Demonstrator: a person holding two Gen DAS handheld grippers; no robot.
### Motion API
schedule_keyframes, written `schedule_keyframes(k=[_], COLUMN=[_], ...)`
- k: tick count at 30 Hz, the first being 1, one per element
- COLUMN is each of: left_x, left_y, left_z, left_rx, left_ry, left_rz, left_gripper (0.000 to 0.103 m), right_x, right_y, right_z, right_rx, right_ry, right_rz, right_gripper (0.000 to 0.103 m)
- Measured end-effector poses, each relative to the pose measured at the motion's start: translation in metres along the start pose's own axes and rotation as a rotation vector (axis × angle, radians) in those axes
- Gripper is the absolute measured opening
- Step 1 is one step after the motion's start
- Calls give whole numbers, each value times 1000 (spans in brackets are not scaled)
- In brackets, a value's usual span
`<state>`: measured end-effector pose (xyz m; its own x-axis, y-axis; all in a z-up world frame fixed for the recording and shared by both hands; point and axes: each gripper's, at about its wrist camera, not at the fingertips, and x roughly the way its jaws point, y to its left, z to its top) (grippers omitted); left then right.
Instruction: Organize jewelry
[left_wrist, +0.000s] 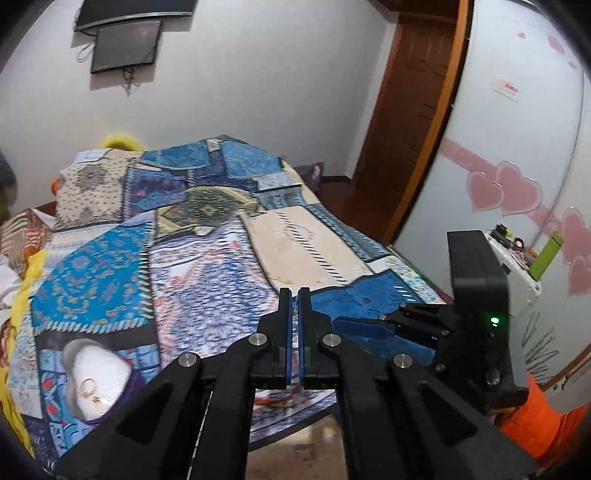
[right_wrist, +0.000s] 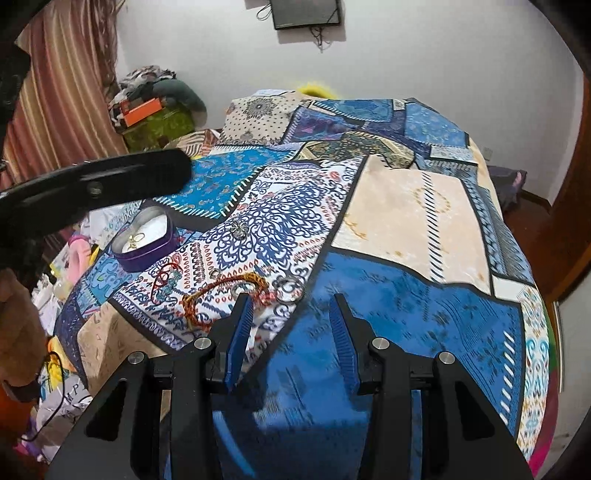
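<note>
A purple heart-shaped jewelry box (right_wrist: 146, 240) with white lining sits open on the patchwork bedspread (right_wrist: 406, 206), gold earrings (right_wrist: 135, 239) inside; it also shows in the left wrist view (left_wrist: 98, 380). Loose jewelry lies near it: a red bracelet (right_wrist: 164, 278), an orange braided bracelet (right_wrist: 218, 291), silver rings (right_wrist: 288, 287) and a small silver piece (right_wrist: 238, 229). My right gripper (right_wrist: 291, 314) is open just in front of the rings, empty. My left gripper (left_wrist: 294, 295) is shut with nothing seen between its pads, raised above the bed; it shows as a dark blur (right_wrist: 92, 188) in the right wrist view.
A wooden door (left_wrist: 410, 122) and a white cabinet with pink hearts (left_wrist: 517, 184) stand to the right. A white side shelf (left_wrist: 517, 258) holds small items. Curtains (right_wrist: 62, 92) and piled clothes (right_wrist: 155, 107) are at the left. Clutter lies on the floor at left (right_wrist: 66, 288).
</note>
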<state>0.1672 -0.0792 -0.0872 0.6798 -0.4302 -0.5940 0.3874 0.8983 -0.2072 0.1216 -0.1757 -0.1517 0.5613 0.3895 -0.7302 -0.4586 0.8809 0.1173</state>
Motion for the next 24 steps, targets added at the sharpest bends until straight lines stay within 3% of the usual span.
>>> schedule_keyframes(k=[4,10,18,24], left_x=[-8,-16,-28,-51], left_y=[18,42,62,79], left_z=[-5,-12,-22,-25], left_rx=[-29,-74,-112,-135], left_ry=[-7,-15,-23,-62], left_rz=[33,69,103,136], left_gripper=[0,0,0,0], right_x=[19,34,30,3], right_y=[4,6,9,22], right_z=[4,5,11,24], right_rx=[-45,-72,-52,-57], right_ry=[59,89,80,14], right_rz=[-20,-39,-44,-72], right_gripper=[27,20,19,19])
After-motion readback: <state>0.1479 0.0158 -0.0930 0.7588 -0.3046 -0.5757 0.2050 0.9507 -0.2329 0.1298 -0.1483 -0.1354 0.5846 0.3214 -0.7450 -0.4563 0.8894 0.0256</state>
